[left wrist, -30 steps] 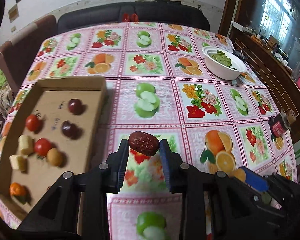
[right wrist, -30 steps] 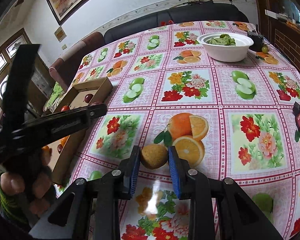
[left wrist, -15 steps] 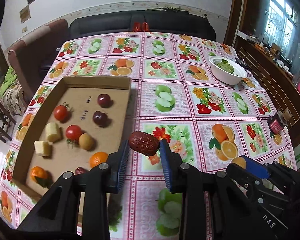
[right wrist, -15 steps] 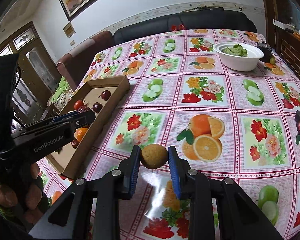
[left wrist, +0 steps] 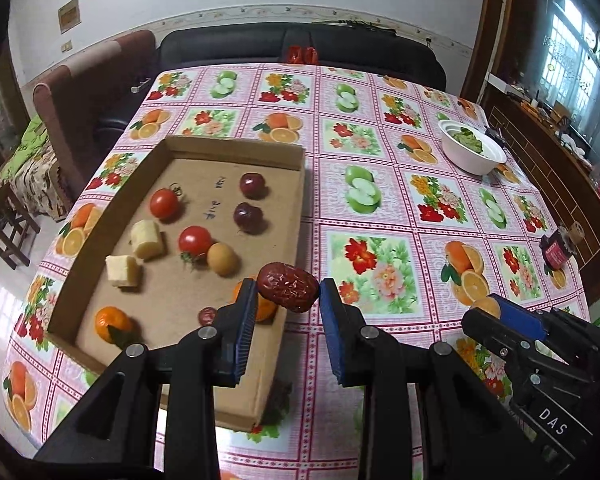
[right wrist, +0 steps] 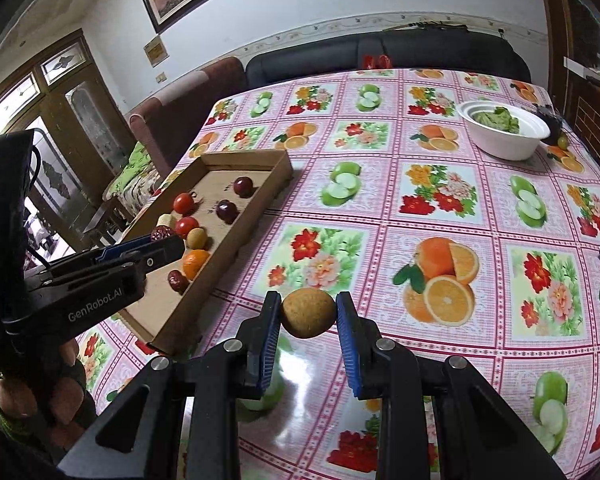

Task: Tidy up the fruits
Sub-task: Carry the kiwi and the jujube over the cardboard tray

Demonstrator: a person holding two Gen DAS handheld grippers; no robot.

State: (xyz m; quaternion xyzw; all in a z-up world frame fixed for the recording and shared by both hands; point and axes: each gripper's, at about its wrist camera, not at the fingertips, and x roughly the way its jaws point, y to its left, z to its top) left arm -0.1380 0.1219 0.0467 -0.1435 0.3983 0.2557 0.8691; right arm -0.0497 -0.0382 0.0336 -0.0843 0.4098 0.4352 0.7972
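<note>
Date: a wrinkled red date [left wrist: 287, 287] is clamped between the blue pads of the left gripper [left wrist: 288, 300], held in the air over the near right edge of the tray.
Longan: a round tan longan [right wrist: 308, 313] is pinched between the pads of the right gripper [right wrist: 308, 320], above the tablecloth, just right of the tray's near corner.
Tray: a shallow cardboard tray [left wrist: 296, 200] lies on the left part of the table, its long side running near to far.
Tray, far end: two dark plums [left wrist: 253, 185] and a tomato [left wrist: 164, 204].
Tray, middle: two pale banana pieces [left wrist: 147, 239], a second tomato [left wrist: 195, 240] touching a second longan [left wrist: 221, 259].
Tray, near end: two oranges [left wrist: 112, 322], one partly hidden behind the left gripper's pad, and a small second date [left wrist: 207, 315].
Bowl: a white bowl [right wrist: 504, 136] of green leaves stands far right on the table, well apart from the tray.
Tablecloth: pink, printed with fruit and flowers [right wrist: 420, 192].
Jar: a small red jar [left wrist: 556, 249] sits at the right table edge.
</note>
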